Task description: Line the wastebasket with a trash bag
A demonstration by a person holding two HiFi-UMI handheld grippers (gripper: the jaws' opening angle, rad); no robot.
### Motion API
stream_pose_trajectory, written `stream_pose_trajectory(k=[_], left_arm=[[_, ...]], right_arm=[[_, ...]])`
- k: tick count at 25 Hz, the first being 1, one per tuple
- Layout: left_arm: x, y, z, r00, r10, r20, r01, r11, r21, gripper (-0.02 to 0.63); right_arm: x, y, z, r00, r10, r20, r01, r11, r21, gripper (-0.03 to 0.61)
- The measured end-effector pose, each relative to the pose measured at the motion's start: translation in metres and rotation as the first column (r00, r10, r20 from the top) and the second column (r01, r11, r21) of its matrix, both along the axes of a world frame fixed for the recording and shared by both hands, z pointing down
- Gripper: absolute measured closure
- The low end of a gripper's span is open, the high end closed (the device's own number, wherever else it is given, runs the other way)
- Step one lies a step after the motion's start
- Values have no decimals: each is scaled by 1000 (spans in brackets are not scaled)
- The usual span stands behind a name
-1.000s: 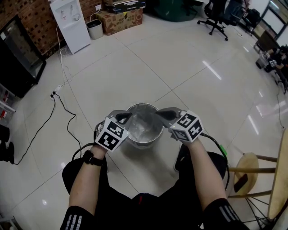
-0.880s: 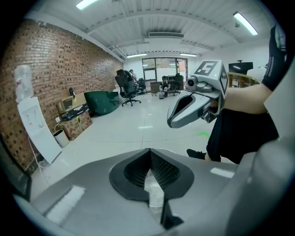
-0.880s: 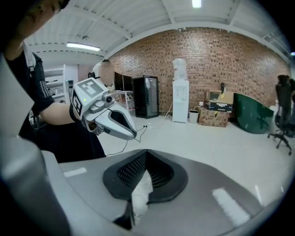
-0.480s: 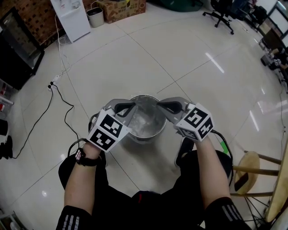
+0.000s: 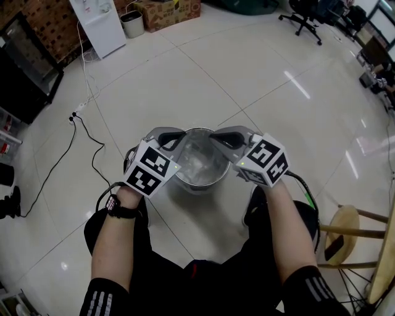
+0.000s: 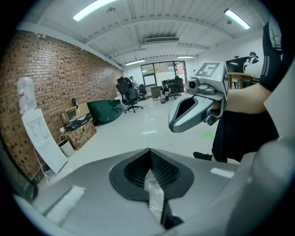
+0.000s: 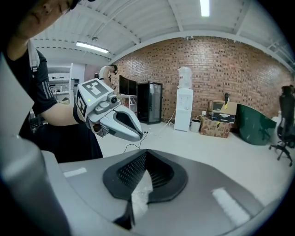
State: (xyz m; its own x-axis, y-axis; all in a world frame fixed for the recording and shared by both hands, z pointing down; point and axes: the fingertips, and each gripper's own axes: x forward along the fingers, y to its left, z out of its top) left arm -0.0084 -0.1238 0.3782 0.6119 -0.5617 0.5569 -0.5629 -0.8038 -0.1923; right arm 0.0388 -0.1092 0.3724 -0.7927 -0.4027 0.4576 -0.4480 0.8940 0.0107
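Nearest the camera, the person's two forearms reach toward 12 o'clock over dark-clad knees, with a wristwatch (image 5: pixel 120 208) on the left wrist. The left gripper (image 6: pixel 150 154) has its fingers clenched on a strip of clear trash bag (image 6: pixel 154 196), and the film is pinched in the seam between the dark ribbed pads. The right gripper (image 7: pixel 144 156) is likewise clenched on the bag, with a crumpled tongue of film showing between its pads. Both grippers point downward and inward, left at 9 o'clock and right at 3 o'clock of the wastebasket (image 5: pixel 199 181), their tips over its rim and facing each other across the opening. The wastebasket is a round metal pail standing upright on the pale tiled floor (image 5: pixel 185 80) just ahead of the knees. Crinkled clear film shows inside its mouth; whether it is seated over the rim cannot be told. A wooden stool (image 5: pixel 338 229) stands at 4 o'clock of the pail. A black cable (image 5: pixel 86 145) trails across the tiles at 10 o'clock. Far off, a white water dispenser (image 5: pixel 99 24) stands at 11 o'clock, with a small bin (image 5: pixel 131 23) and a cardboard box (image 5: pixel 166 11) beside it, and an office chair (image 5: pixel 302 15) at 1 o'clock.
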Motion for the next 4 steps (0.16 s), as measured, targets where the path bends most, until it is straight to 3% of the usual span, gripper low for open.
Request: stream_pose_trajectory(k=[4], left_arm=[[-1, -1, 0, 1000, -4, -4, 4, 1000, -1, 620]], right_arm=[[3, -2, 1, 1000, 7, -5, -7, 1000, -3, 572]])
